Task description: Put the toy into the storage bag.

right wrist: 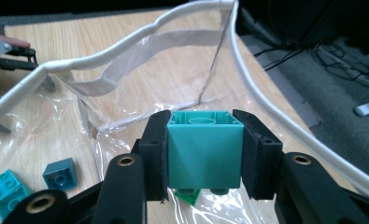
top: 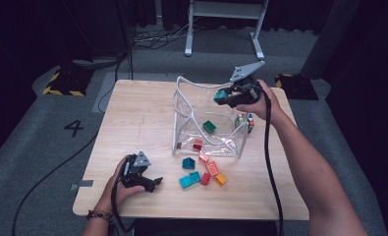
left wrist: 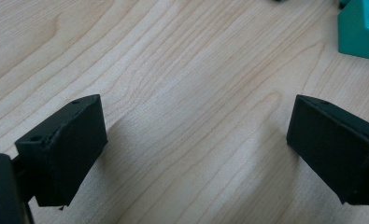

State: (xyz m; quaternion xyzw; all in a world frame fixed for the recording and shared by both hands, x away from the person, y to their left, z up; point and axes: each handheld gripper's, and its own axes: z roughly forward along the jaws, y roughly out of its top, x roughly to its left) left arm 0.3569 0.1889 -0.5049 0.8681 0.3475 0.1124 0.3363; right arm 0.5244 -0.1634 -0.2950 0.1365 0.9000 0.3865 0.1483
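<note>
1. Clamped between the black jaws of the right gripper (right wrist: 205, 154) sits a teal block (right wrist: 204, 148), studs pointing down and its hollow underside facing away from the camera.
2. From the high view, that right gripper (top: 224, 97) holds the teal block (top: 220, 96) above the far right corner of a clear plastic bag (top: 181, 118) whose white-edged mouth stands open on the wooden table (top: 132, 118).
3. A green block (top: 209, 126) and a red block (top: 197, 144) already lie inside the bag.
4. The left gripper (top: 152, 184) rests near the front left of the table, jaws wide apart with bare wood between them.
5. To do this step well, the block should probably be carried clear inside the white rim (right wrist: 126, 44) and lowered before release, since the floppy rim could catch it or tip it outside.
6. The right gripper view shows the grip itself: both pads flat on opposite faces, block square. The high view is too small for that.
7. The high view alone gives the remaining work: a loose cluster of teal, red, pink and orange blocks (top: 204, 172) just in front of the bag.
8. The left gripper view adds a corner of a teal block (left wrist: 362, 30) just ahead of its jaws.
</note>
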